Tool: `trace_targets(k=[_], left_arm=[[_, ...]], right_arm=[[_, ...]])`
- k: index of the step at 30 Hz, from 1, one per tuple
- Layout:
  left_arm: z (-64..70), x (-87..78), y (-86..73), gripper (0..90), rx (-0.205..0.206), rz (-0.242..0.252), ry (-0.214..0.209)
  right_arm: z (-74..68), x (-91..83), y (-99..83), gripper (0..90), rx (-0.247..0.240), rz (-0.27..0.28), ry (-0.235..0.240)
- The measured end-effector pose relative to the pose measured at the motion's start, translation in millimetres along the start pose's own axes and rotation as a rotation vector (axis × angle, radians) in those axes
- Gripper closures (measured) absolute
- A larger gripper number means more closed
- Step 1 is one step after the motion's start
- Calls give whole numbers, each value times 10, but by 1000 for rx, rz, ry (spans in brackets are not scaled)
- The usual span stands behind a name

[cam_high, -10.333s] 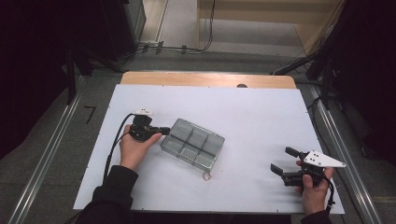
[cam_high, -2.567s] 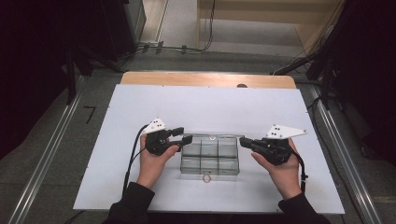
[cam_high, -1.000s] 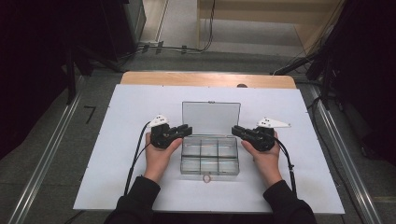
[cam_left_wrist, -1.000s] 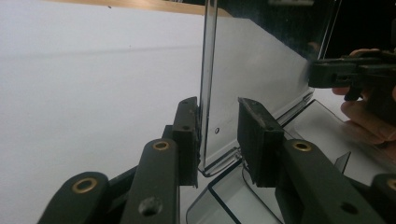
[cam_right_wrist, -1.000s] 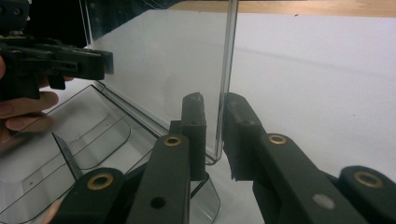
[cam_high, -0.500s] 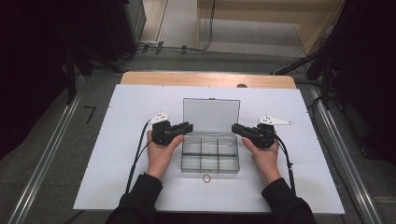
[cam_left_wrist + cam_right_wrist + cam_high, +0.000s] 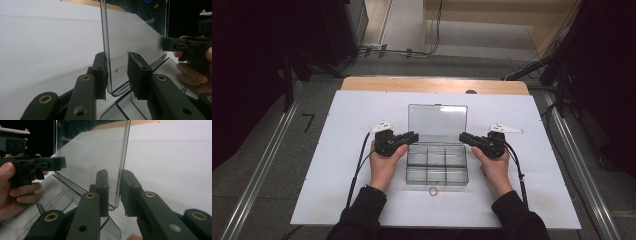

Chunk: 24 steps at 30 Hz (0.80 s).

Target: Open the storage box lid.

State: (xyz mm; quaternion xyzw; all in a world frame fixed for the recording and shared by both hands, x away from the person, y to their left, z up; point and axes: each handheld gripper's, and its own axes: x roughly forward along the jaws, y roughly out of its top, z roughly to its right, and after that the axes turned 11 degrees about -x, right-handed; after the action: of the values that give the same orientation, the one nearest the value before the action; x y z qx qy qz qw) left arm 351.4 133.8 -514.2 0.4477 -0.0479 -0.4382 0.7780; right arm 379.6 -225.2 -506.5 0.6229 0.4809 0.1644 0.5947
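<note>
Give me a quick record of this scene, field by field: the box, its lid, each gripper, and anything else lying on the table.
box: clear compartment box, base flat on the white table
lid: lid open, standing about upright
left gripper: left gripper straddles the lid's edge near a lower corner; jaws open, gap on one side
right gripper: right gripper straddles the opposite edge; jaws open
other: small ring in front of the box

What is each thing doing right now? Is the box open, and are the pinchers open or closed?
Clear box: open, its compartments look empty.
Lid: raised, standing upright.
Left gripper: open, jaws straddling the lid's edge.
Right gripper: open, jaws straddling the lid's other edge.
Small ring: lying flat on the table by the box.
</note>
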Motion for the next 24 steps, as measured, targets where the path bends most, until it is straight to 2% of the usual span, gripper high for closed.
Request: trace_targets(k=[5,12,16,19,24], left_arm=[[-32,8,2,676,-33,-18,-11],[-52,11,3,673,-63,-32,-17],[-48,17,1,657,-61,-34,-7],[-30,24,-2,632,-42,-40,12],[-30,28,1,607,-51,-42,29]], right_arm=[[-13,22,-4,719,5,-15,-17],[15,34,-6,710,39,-24,-3],[29,45,-5,690,53,-39,5],[34,53,-4,674,56,-49,7],[57,62,-2,656,75,-62,16]])
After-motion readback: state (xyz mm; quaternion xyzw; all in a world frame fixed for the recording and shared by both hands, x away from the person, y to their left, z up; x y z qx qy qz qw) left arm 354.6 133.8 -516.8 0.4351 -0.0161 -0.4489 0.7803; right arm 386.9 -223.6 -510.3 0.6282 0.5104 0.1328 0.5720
